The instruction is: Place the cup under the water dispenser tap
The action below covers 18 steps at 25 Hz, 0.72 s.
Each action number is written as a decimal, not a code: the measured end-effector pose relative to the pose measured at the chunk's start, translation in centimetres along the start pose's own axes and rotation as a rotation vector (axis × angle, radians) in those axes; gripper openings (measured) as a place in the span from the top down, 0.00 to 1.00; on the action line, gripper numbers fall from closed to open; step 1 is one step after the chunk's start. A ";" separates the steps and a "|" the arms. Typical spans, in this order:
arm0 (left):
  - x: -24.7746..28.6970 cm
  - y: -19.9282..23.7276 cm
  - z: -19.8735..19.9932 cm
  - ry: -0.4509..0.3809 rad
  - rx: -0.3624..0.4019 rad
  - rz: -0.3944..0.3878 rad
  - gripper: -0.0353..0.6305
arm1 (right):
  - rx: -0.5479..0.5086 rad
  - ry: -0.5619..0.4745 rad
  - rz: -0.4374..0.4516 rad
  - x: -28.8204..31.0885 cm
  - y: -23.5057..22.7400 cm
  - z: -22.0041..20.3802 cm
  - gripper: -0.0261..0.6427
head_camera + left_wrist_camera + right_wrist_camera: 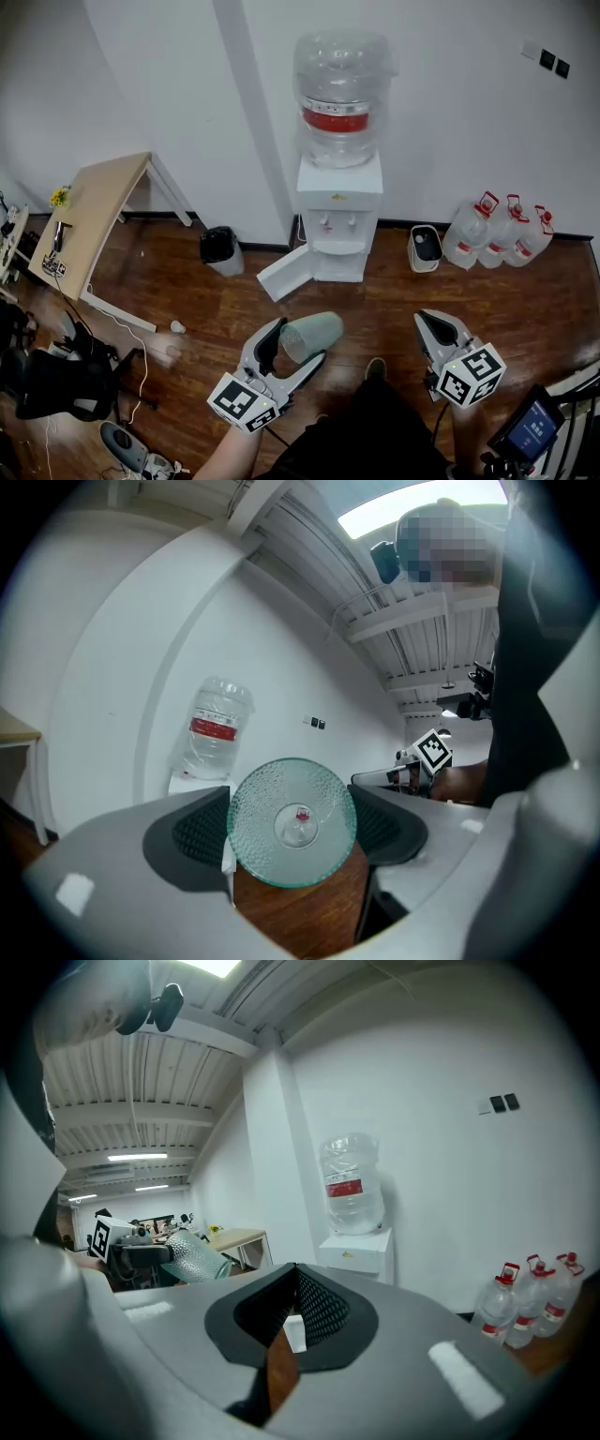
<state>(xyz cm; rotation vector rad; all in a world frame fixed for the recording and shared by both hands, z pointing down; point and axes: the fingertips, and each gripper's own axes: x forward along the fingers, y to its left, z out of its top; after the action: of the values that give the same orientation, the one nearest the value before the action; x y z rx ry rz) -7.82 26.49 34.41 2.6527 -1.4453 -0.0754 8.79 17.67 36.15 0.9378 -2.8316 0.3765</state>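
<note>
A pale green dimpled glass cup [312,336] lies on its side in my left gripper [300,339], which is shut on it and held over the wooden floor. In the left gripper view the cup's round base [292,822] faces the camera, with a black pad against each side. The white water dispenser [339,206] stands against the far wall, with its two taps [337,223] below the clear bottle, well beyond the cup. My right gripper [433,323] hovers to the right; its jaws meet at the tips with nothing between them [296,1274].
The dispenser's lower door [284,272] hangs open to the left. A black bin [220,248] sits left of the dispenser, and a white bin [425,247] and several water jugs [497,232] to its right. A wooden table [89,211] and a black chair [66,375] stand at the left.
</note>
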 end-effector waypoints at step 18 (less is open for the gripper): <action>17.8 6.9 -0.7 0.097 0.005 0.113 0.53 | 0.005 0.045 0.154 9.3 -16.2 4.5 0.96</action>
<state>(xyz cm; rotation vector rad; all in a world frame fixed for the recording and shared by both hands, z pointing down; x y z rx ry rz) -3.85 7.92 36.25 2.5335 -1.5619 0.0656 10.93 -1.42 36.87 0.7051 -2.8709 0.4167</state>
